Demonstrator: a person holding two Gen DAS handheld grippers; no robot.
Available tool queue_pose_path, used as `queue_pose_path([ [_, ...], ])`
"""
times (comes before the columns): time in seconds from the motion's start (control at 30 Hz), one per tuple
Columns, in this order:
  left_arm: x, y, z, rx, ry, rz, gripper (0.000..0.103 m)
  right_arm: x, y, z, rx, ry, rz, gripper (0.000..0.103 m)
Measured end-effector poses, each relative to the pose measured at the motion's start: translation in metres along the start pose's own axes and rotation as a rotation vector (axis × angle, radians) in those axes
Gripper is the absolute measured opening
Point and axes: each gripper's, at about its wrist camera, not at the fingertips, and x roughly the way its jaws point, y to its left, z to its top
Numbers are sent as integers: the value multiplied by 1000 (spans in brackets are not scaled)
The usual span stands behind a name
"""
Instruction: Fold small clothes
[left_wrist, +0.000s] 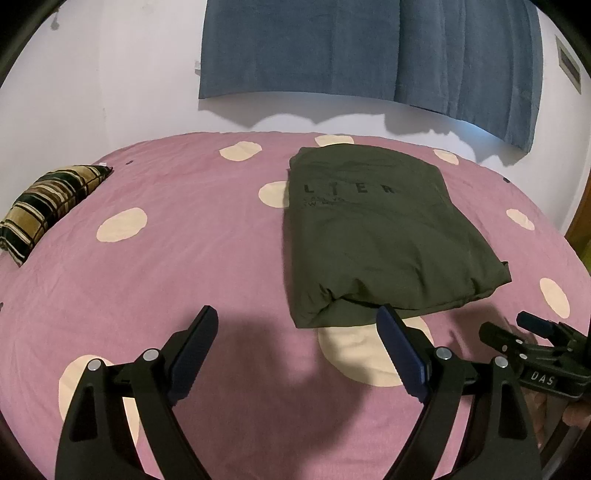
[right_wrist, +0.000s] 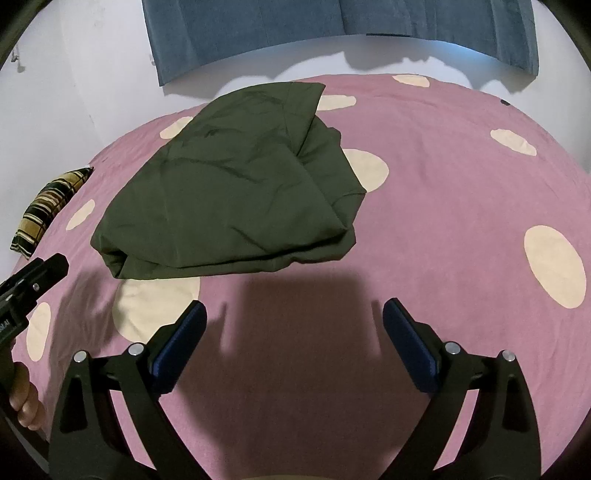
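Dark olive-green folded cotton garment (left_wrist: 373, 236) lies flat on the pink bedsheet with cream oval spots (left_wrist: 147, 280), toward the far middle of the bed, folded into a rough rectangle. Black printed letters show on its top face in the left wrist view, partly unreadable. Near edge of the fold is puffy, layers visible at the near corner. From the right wrist view the same garment (right_wrist: 236, 192) sits ahead and left, top layer creased, one corner flap raised at the far right.

Left gripper (left_wrist: 297, 325) has its black fingers with blue pads spread wide, holding nothing, low over the sheet just short of the garment's near edge; its right fingertip overlaps the garment edge in view, contact cannot be told. Right gripper (right_wrist: 293, 317) also spread wide and holding nothing, near the garment's front edge but apart from it, shadow on the sheet between.

Each gripper appears at the edge of the other's view.

Brown-black plaid pillow (left_wrist: 48, 206) at the bed's far left edge. Blue fabric curtain (left_wrist: 369, 51) hangs on the white wall (left_wrist: 110, 92) behind.
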Motion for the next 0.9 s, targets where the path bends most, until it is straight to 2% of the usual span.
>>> queue_pose_path([
  [0.9,-2,-4,-5,4,6,11,87,6,1,-2,-14,23,10,96],
])
